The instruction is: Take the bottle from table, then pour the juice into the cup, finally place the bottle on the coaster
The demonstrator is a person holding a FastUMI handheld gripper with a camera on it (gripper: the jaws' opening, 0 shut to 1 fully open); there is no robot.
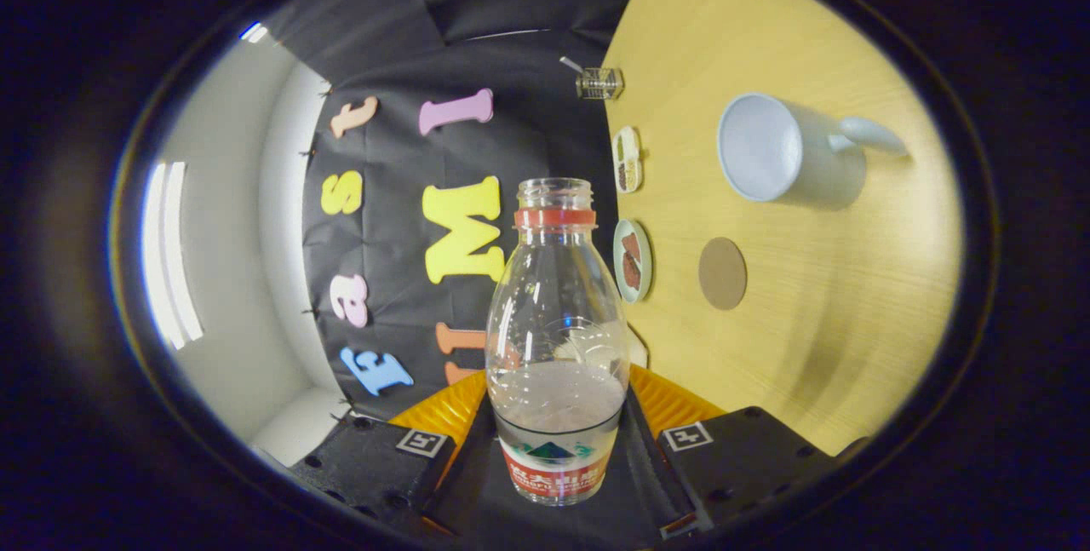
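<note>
Gripper point(558, 415) closed on the bottle point(557, 338), one finger pressed against each side of its lower body. Bottle clear plastic, uncapped, red ring below the open neck, labelled band near its base, pale cloudy liquid filling roughly the lower part. View rolled sideways, so wooden table point(817, 347) seen standing on edge beyond the bottle. White cup point(771, 148) with handle resting on the table, mouth open toward the camera, interior apparently empty. Round brown coaster point(722, 272) lying on the table between cup and fingers, apart from both, nothing on it. Two small plates point(632, 260) of food along the table's far edge near the booth wall, contents too small to identify. Small clear glass container point(599, 83) further along that edge. Bottle held clear of the tabletop, away from cup and coaster.
</note>
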